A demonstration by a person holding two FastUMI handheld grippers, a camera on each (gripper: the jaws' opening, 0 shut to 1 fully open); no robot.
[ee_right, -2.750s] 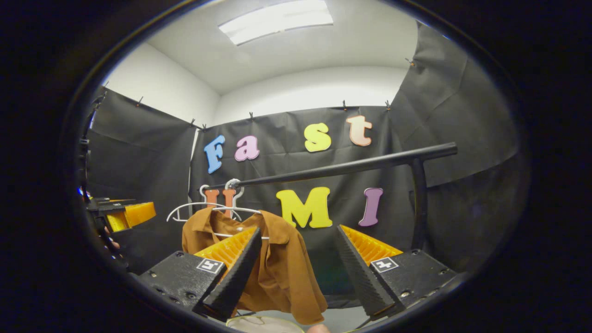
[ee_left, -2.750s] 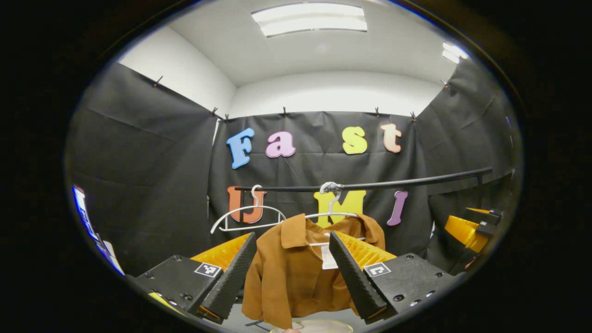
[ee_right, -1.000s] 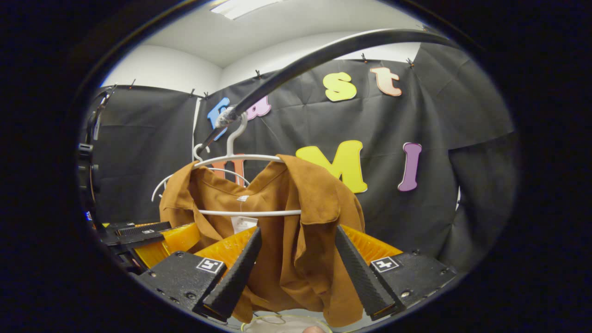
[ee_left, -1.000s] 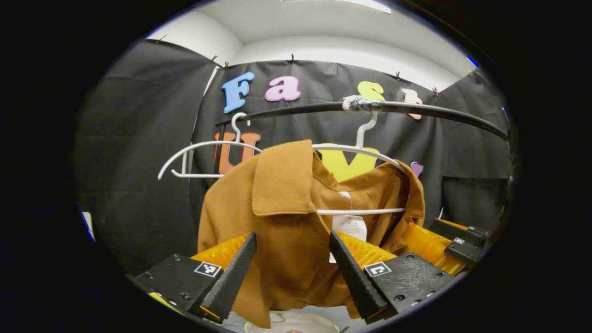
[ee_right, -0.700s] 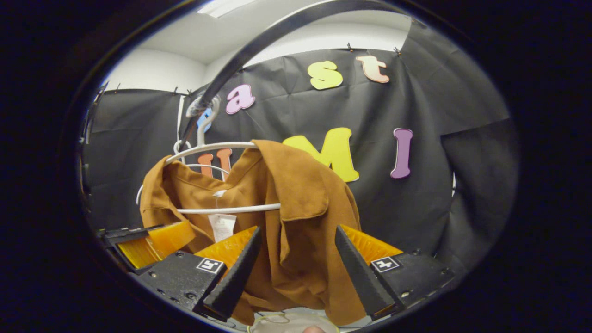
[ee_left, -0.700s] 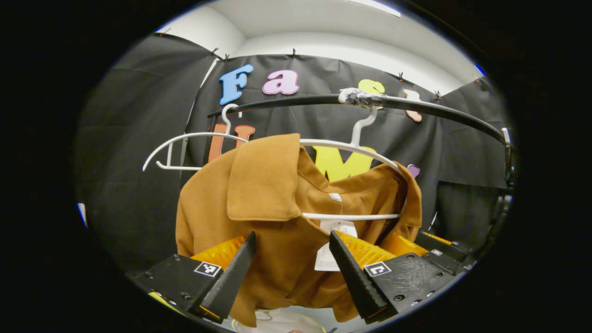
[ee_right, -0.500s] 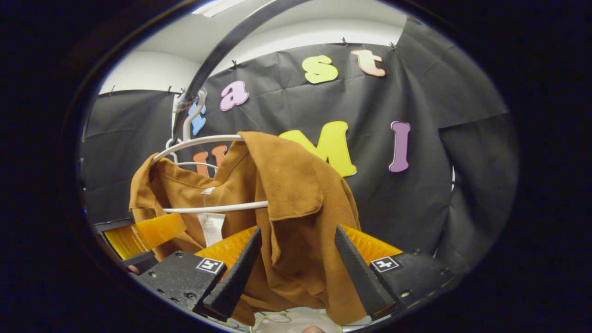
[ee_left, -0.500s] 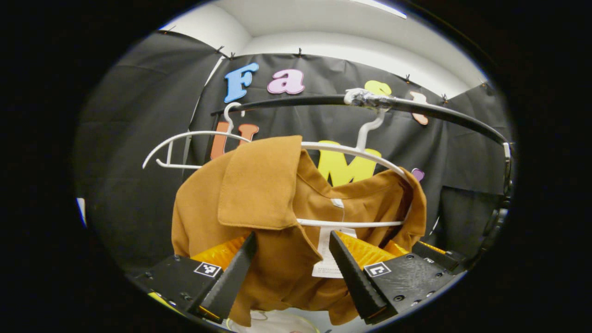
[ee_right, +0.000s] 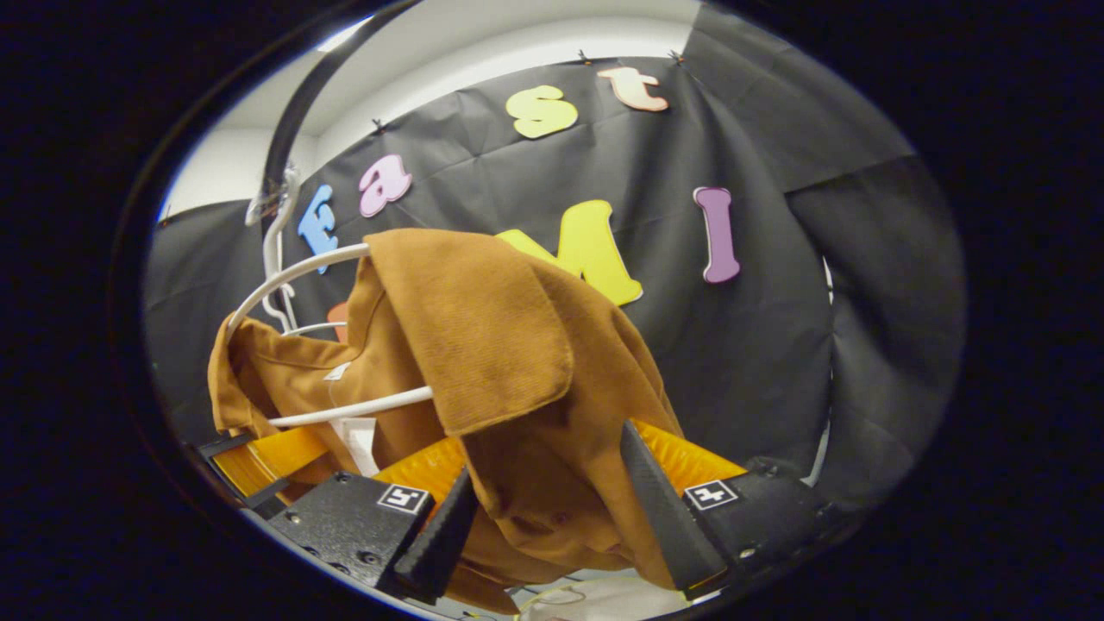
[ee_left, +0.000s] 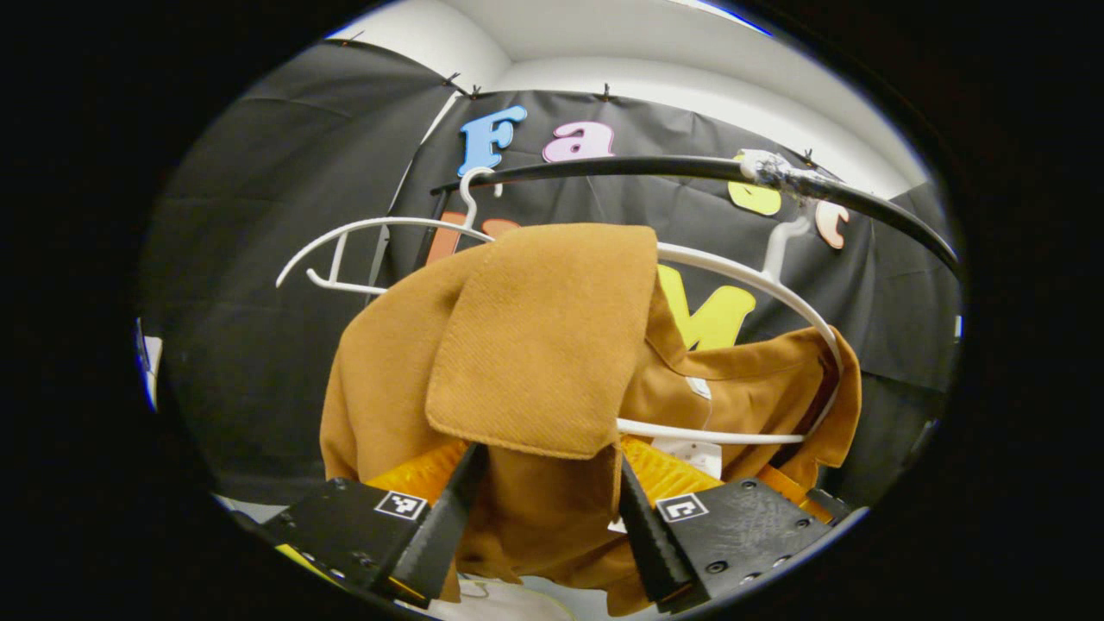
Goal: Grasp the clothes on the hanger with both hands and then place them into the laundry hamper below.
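Note:
A brown jacket (ee_left: 535, 336) hangs on a white hanger (ee_left: 742, 276) from a black rail (ee_left: 604, 166). My left gripper (ee_left: 550, 461) is open and straddles the jacket's front panel just under the collar flap, with cloth filling the gap between its fingers. In the right gripper view the jacket (ee_right: 483, 336) hangs on the same hanger (ee_right: 293, 272). My right gripper (ee_right: 548, 450) is open too, its fingers on either side of the other front panel. The pale rim of the hamper (ee_left: 509, 599) shows below the jacket, and again as the hamper (ee_right: 595, 599) under the right gripper.
A second, bare white hanger (ee_left: 362, 228) hangs on the rail left of the jacket. The rail (ee_right: 293, 112) curves overhead in the right gripper view. The left gripper's body (ee_right: 259, 461) sits close at lower left there. Black cloth walls enclose the booth.
Both grippers have pushed forward onto the jacket, which now looms larger, its cloth deep between each pair of fingers. Each gripper's fingers have drawn in slightly. The jacket still hangs on its hanger.

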